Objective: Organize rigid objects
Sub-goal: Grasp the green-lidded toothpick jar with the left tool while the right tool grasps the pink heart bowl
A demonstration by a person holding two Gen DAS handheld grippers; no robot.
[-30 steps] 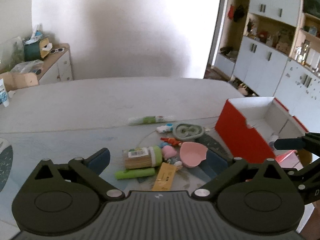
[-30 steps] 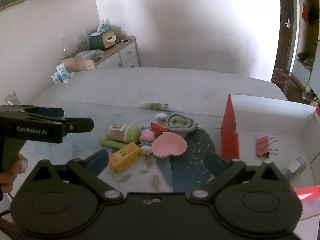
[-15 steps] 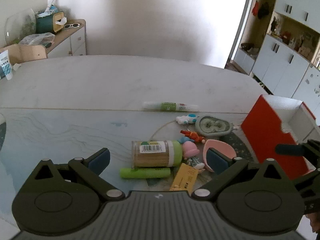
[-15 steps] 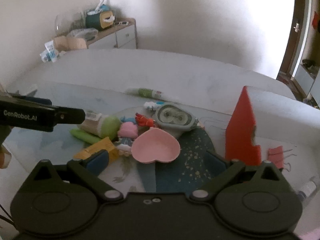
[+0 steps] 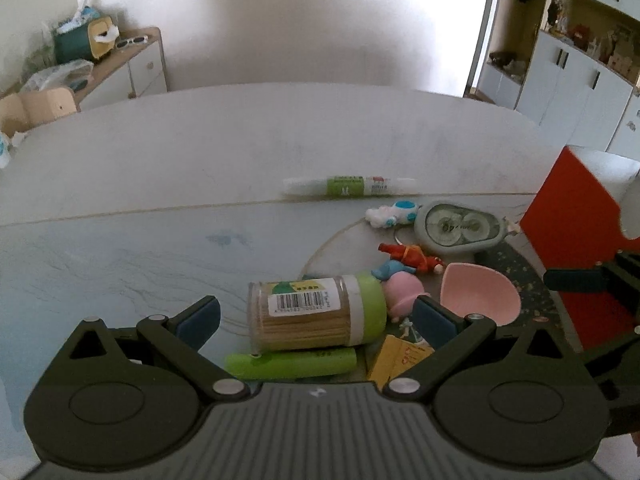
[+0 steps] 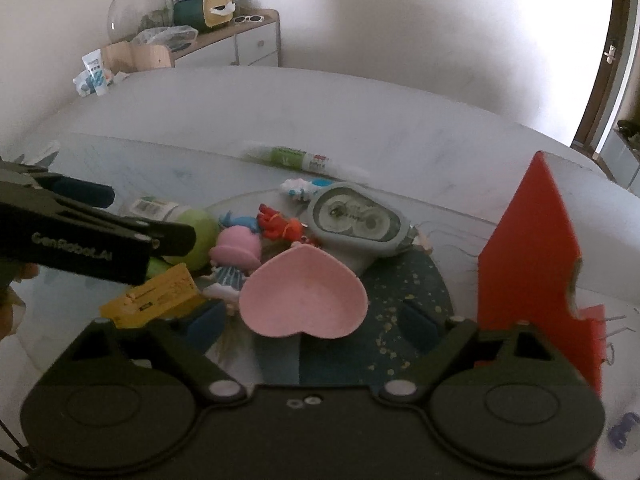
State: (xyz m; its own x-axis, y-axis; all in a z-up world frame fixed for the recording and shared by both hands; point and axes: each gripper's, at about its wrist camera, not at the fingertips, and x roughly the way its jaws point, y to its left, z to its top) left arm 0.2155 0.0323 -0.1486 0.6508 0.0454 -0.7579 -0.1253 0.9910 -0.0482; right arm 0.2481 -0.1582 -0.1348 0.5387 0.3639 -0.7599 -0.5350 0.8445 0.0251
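The toothpick jar (image 5: 316,312) is framed between the wide-open left tongs (image 5: 316,316), untouched; the heart dish (image 6: 304,294) is flanked by the right tongs (image 6: 316,324), just narrowed, gripping nothing.

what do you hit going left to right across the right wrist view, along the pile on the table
left gripper → yellow box → pink heart dish → grey correction tape dispenser → red box wall
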